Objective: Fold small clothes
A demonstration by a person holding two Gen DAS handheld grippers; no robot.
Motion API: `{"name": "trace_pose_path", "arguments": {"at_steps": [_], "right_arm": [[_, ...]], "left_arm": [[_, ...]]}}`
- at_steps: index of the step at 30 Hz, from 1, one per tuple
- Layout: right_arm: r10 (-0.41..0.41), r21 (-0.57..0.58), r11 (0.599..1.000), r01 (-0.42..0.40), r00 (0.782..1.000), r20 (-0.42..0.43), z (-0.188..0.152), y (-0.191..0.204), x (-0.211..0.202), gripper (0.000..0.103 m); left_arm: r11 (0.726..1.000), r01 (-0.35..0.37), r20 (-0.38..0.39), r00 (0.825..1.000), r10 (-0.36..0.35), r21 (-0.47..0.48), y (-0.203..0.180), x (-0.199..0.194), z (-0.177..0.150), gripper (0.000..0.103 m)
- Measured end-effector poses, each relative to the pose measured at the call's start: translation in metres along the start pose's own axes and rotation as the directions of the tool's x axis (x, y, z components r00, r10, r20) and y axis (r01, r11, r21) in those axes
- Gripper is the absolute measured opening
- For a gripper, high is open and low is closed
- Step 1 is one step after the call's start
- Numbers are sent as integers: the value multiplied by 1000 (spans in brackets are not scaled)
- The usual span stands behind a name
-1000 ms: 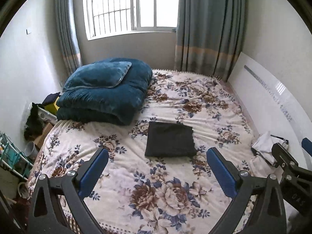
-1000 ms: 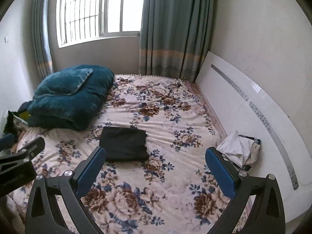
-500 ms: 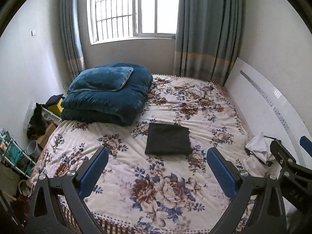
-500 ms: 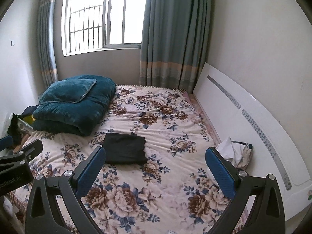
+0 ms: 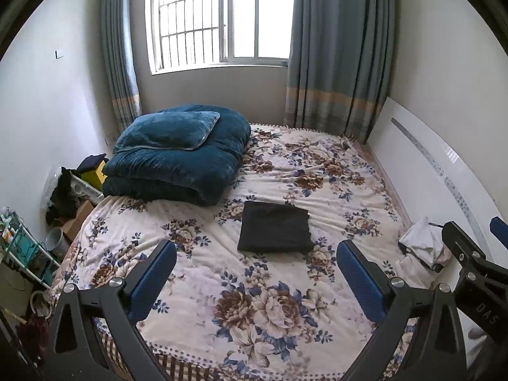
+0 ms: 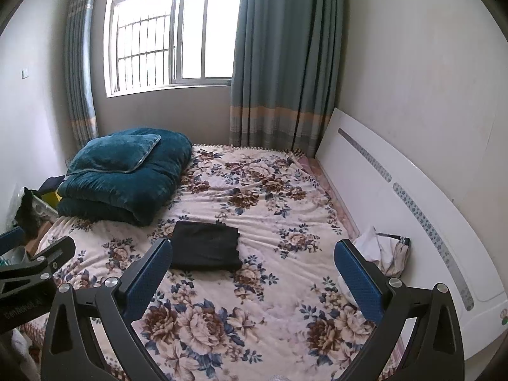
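Tongs, left: jaws spread wide, nothing between them; held high above the near end of the bed, aimed level down its length.
Tongs, right: likewise spread wide and empty, alongside its partner at about the same height; its frame shows at the right edge of the left view.

Contents, left to right:
- Clutter on the floor beside the bed: dark clothing, boxes, a rack. Not task items.
- Quilt, blue, folded, pillow on top, at the far left corner of the bed.
- Black garment, mid-bed, already a flat squared packet. Judged finished; leave it alone.
- White garment, crumpled against the headboard at the bed's right edge, well apart from the black one. Judged next in line.

Handling note: the step in hand appears to be reaching for the white garment. Best done with the right tongs, being nearer. Pinch one layer at an edge or corner, not the whole bundle; carry it to bare sheet beside the black packet; spread it flat with both tongs before any fold.
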State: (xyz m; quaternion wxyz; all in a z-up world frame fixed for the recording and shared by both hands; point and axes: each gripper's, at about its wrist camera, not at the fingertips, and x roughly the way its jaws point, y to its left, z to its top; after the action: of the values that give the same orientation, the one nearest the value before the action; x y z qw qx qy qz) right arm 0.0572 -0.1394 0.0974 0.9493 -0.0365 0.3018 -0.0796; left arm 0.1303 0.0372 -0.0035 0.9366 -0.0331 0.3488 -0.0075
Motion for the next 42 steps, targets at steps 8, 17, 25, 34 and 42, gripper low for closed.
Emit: {"name": "trace_pose_path", "arguments": {"at_steps": [8, 17, 25, 34, 42], "right_arm": [[3, 5, 1000, -3, 1000, 1, -1, 2, -3, 103], [7, 3, 1000, -7, 1000, -1, 0, 3, -3, 103], [17, 6, 1000, -17, 1000, -2, 3, 7, -5, 103], [26, 4, 1000, -26, 1000, -9, 2, 11, -9, 103], [31, 7, 999, -31, 999, -18, -3, 13, -12, 103]], "left_arm": [[1000, -1, 7, 1000, 1, -3, 3, -3, 2, 103], [1000, -6, 12, 1000, 6, -1, 6, -2, 7, 103], [1000, -10, 14, 1000, 10, 4, 5, -4, 9, 103], [1000, -14, 13, 1000, 14, 1, 4, -4, 8, 103], [1000, -17, -5, 1000, 17, 7, 9, -8, 6, 103]]}}
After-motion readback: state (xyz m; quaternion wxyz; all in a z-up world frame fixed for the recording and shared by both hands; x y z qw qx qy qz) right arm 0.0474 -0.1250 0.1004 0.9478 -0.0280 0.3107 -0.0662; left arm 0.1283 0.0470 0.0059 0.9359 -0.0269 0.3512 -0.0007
